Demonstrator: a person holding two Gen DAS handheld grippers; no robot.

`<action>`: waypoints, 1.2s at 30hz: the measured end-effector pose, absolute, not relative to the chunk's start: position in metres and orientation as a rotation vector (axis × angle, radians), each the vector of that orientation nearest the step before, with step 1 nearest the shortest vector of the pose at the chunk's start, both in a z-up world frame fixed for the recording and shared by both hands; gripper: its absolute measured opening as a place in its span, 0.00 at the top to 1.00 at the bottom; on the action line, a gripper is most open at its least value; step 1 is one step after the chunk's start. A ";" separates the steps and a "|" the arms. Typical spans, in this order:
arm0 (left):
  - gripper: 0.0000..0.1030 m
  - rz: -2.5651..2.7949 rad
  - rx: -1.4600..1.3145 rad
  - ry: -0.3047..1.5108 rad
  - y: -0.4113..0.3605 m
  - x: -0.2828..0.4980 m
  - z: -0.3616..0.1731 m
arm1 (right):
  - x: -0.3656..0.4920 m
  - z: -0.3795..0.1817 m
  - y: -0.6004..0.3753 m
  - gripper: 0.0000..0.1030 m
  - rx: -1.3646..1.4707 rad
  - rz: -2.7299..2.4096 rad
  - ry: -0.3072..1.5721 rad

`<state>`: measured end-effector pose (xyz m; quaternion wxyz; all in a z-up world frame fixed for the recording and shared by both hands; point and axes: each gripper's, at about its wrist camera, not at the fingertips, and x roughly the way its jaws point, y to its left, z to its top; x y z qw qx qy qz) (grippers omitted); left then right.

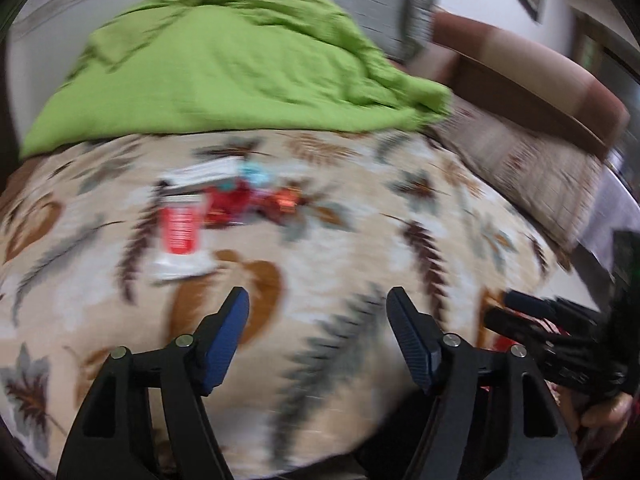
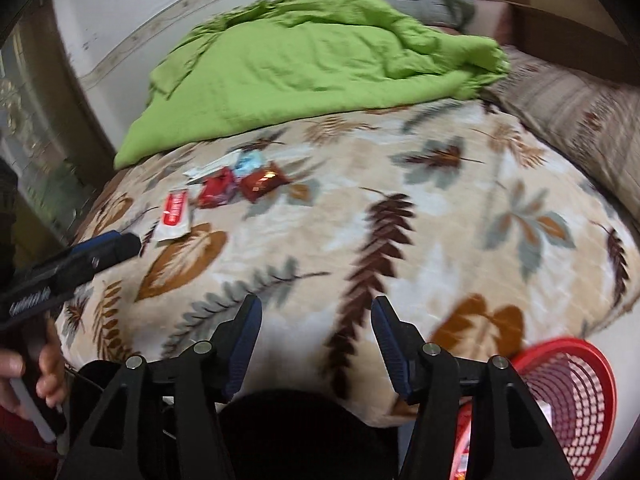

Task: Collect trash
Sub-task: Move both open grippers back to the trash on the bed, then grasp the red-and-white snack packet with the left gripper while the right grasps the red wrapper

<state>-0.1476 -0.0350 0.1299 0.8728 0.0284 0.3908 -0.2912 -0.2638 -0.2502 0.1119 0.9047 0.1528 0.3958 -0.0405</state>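
Several wrappers (image 1: 224,204) lie well beyond the open, empty left hand-held gripper (image 1: 318,300).

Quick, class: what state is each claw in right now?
Left claw: open, holding nothing.
Right claw: open, holding nothing.

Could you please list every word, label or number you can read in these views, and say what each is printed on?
None can be read.
Red and white sachet: white print on the red panel, too blurred.
Red wrappers: no legible print.
Left gripper: pale marking along its body, blurred.
Red basket: a packet inside, print unreadable.
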 end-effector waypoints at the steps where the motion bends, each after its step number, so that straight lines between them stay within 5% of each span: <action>1: 0.28 -0.579 0.052 0.821 -0.027 -0.138 0.129 | -0.261 0.113 -0.247 0.39 0.315 -0.079 0.818; 19: 0.26 -0.293 -0.025 1.001 -0.005 0.019 0.045 | -0.214 0.115 -0.252 0.33 0.347 -0.060 0.848; 21: 0.30 -0.270 -0.019 0.999 -0.006 0.024 0.038 | -0.203 0.112 -0.253 0.33 0.367 -0.051 0.859; 23: 0.56 -0.290 -0.036 0.999 -0.005 0.024 0.035 | -0.192 0.109 -0.254 0.33 0.385 -0.042 0.865; 36: 0.62 -0.251 -0.098 0.817 0.025 -0.035 0.062 | -0.065 0.069 -0.258 0.33 0.648 -0.036 0.973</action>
